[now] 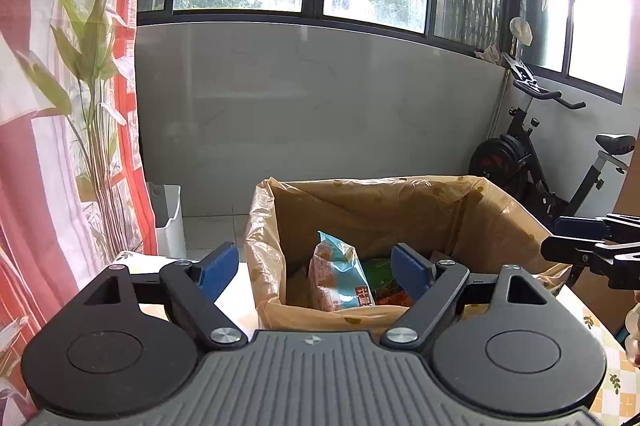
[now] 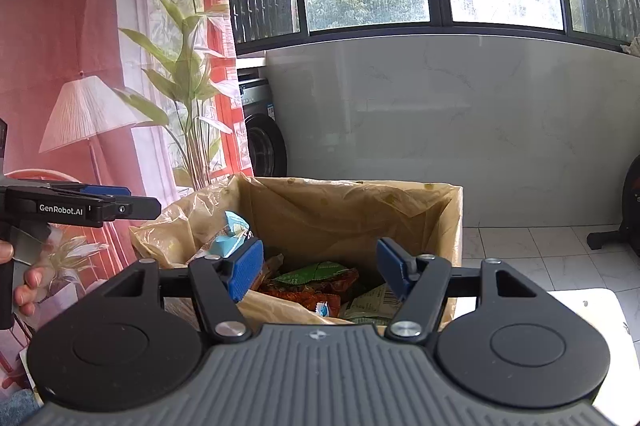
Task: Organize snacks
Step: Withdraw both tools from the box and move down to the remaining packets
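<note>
The snack packets [image 1: 340, 278] are found inside the lined box [image 1: 368, 201], ahead of and below both tongs; the left tongs [image 1: 316, 268] and right tongs [image 2: 320, 272] are spread, nothing pinched; the upright blue packet [image 2: 230, 234] is judged nearer the left tongs.

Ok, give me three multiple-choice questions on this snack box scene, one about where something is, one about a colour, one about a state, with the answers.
1. Where are the snack packets?
A. Inside the lined box
B. On the floor
C. On the windowsill

2. What colour are the gripper pads?
A. Red
B. Blue
C. Yellow

3. How does the left gripper stand?
A. Clamped on a packet
C. Shut on nothing
B. Open, holding nothing

Answers: 1 A, the packets lie within the plastic-lined walls. 2 B, both views show blue pads. 3 B, its fingers stand wide apart with nothing between them.
</note>
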A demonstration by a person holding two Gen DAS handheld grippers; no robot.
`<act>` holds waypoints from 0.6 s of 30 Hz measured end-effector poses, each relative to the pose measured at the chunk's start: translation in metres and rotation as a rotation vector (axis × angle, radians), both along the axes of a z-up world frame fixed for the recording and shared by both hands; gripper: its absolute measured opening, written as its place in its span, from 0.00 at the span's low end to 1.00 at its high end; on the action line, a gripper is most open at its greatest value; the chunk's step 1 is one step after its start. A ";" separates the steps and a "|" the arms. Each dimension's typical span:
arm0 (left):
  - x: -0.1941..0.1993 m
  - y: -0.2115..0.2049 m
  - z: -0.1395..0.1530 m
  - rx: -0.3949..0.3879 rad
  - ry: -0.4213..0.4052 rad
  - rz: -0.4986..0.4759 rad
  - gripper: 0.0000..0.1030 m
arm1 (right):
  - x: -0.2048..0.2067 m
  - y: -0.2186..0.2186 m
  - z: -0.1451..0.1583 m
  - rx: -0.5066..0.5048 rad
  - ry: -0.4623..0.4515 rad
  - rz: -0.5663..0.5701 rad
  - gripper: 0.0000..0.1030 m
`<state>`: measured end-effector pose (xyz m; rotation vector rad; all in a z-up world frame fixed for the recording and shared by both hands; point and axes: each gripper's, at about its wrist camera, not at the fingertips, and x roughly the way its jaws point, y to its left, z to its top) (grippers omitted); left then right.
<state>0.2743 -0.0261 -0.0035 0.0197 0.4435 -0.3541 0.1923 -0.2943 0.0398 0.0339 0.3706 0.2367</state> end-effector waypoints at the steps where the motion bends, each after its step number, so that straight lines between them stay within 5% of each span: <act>1: -0.007 0.005 -0.002 -0.007 0.009 -0.003 0.83 | -0.006 0.000 -0.001 0.001 -0.006 -0.001 0.64; 10: -0.042 0.043 -0.024 -0.039 0.084 -0.008 0.83 | -0.058 -0.007 -0.021 0.035 -0.010 -0.021 0.64; 18: -0.049 0.047 -0.063 -0.032 0.161 0.010 0.83 | -0.070 -0.014 -0.059 0.043 0.082 -0.060 0.64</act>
